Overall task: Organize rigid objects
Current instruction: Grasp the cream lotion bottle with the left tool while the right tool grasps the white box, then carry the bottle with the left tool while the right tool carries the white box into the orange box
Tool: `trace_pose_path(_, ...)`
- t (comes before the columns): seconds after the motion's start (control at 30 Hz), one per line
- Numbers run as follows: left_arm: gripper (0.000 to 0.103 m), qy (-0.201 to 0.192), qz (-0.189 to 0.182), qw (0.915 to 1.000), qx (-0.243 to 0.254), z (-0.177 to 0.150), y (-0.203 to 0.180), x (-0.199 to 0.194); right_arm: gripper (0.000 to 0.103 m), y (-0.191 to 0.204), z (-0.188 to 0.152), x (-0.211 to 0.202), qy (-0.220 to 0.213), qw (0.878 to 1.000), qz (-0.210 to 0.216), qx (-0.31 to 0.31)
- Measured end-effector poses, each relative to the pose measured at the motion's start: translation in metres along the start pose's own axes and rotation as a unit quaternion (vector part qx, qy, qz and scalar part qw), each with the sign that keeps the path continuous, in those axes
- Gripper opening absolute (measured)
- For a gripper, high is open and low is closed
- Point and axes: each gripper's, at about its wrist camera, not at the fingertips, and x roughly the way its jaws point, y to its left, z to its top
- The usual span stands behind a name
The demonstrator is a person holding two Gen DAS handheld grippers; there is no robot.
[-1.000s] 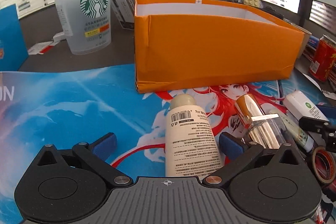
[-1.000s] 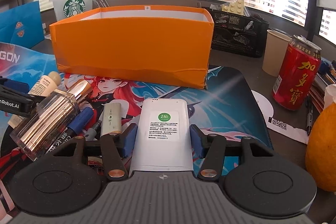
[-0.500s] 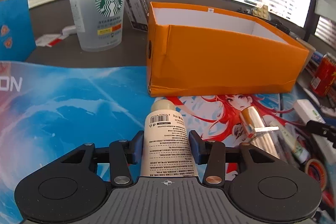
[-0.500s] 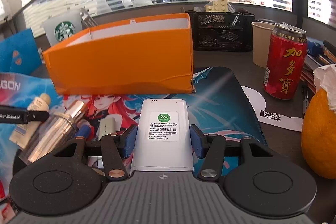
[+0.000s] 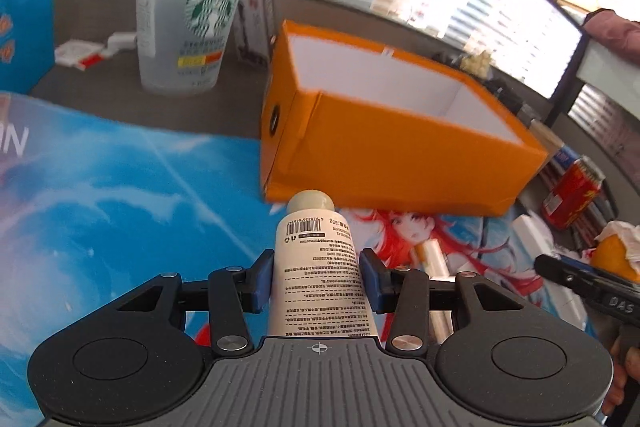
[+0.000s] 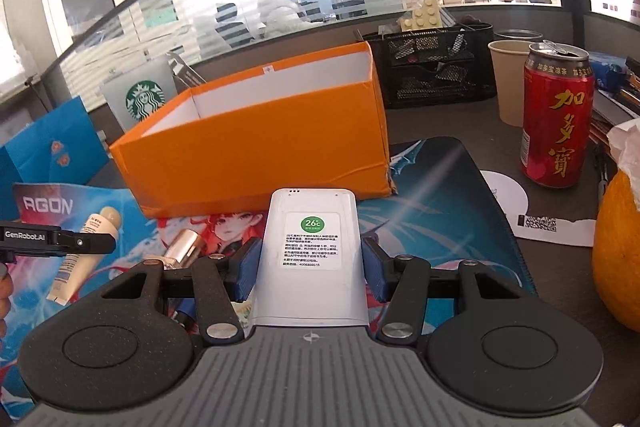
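Altogether there are two tools, one orange box (image 5: 400, 147), one Starbucks cup (image 5: 188, 27), one red can (image 6: 556, 119) and one paper cup (image 6: 510, 79); on the printed mat (image 5: 100, 195) lies one clear bottle with a gold cap (image 6: 182, 247), and more small items sit behind the tool bodies, too hidden to count.

The left tool (image 5: 319, 279) has its blue pads pressed against the sides of a cream tube (image 5: 320, 267), one pad on each side, after its jaws have just been closing. The tube runs straight forward between the fingers, cap end away from the camera and pointing at the near wall of the box, barcode side up.

The right tool (image 6: 310, 267) is clamped on a white remote (image 6: 312, 251) with a green round sticker on its label; the remote lies flat between the pads, its far end toward the box's near wall.

The left wrist view shows the round hole in the box's short end and looks down into the box's white inside, and it catches the right tool at its right edge, with fingers of the person's hand below it. The right wrist view alone shows the black mesh organiser (image 6: 432, 67) behind the box, the paper cup, the full face of the can, the orange fruit (image 6: 618, 255) at the right edge of the bench, and the cream tube seen from the side in the left tool's grip, clear of the mat.
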Motion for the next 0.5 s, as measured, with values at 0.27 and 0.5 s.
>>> trace_pose_path(0.27, 0.043, -0.04, -0.026, 0.9983, 0.035, 0.03, -0.016, -0.031, 0.05, 0.005, 0.022, -0.011, -0.024, 0.999, 0.03, 0.011)
trace_pose_path(0.5, 0.043, -0.032, -0.06, 0.997, 0.037, 0.084, -0.036, -0.02, 0.05, -0.001, 0.06, -0.009, -0.037, 0.992, 0.099, 0.064)
